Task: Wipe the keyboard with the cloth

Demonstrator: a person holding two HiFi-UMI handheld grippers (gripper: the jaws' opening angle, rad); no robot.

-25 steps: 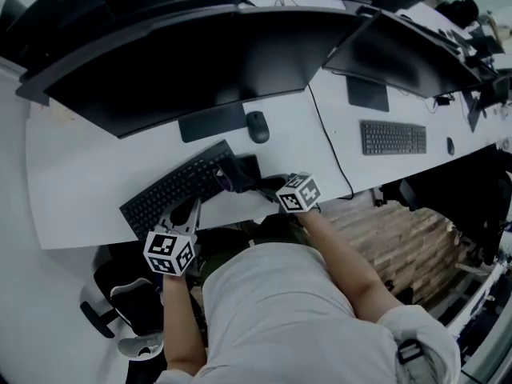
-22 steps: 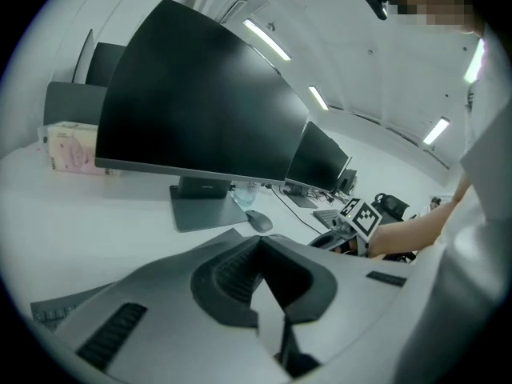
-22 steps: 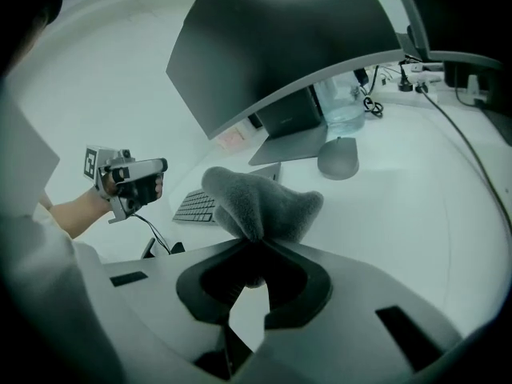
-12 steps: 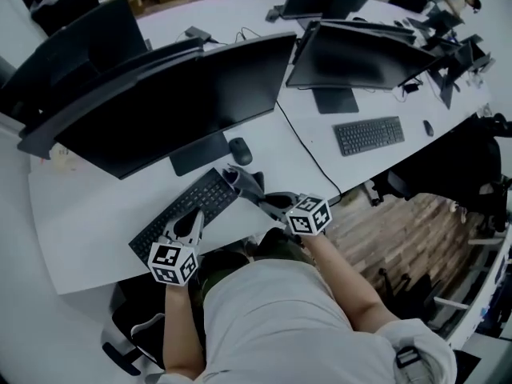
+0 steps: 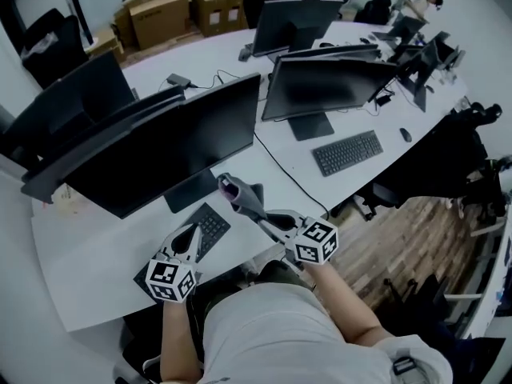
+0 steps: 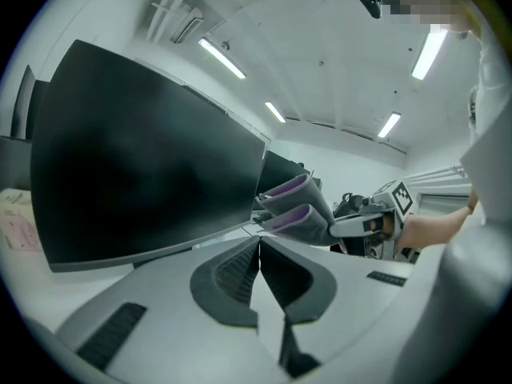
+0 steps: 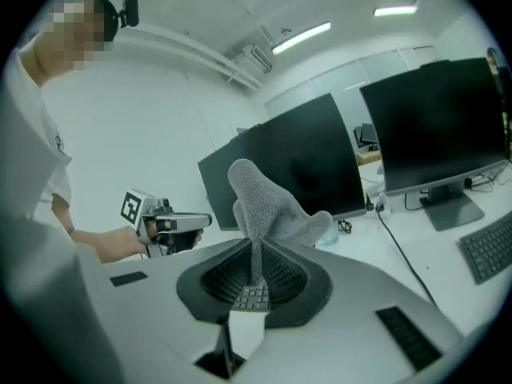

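Right gripper (image 5: 234, 189) is clamped on the cloth (image 5: 240, 197). In the right gripper view the jaws (image 7: 256, 264) pinch a grey, fuzzy fold of the cloth (image 7: 268, 202), and the rest stands up loose above them. The left gripper (image 5: 194, 232) is empty, jaws pressed together with nothing between them, as the left gripper view (image 6: 259, 250) shows plainly.

The keyboard (image 5: 212, 218) lies on the white desk (image 5: 96, 254) in front of the big dark monitor (image 5: 160, 146). The left gripper sits over its middle and covers part of it. From the head cam the cloth looks held up off the desk, just past the kbd's right end, not pressed on the keys. A few keys (image 7: 254, 298) show through the gap low between the right jaws, so the kbd is roughly below and ahead of that gripper.

My read: I'm in the wiping step but off the surface (either between strokes or done, can't say which from here). If there's more to do, the next move needs the right gripper tipped down so the loose cloth lands flat on the keys. Then drag it along the rows w/ light pressure. The left gripper could rest on the kbd's edge to stop it sliding.
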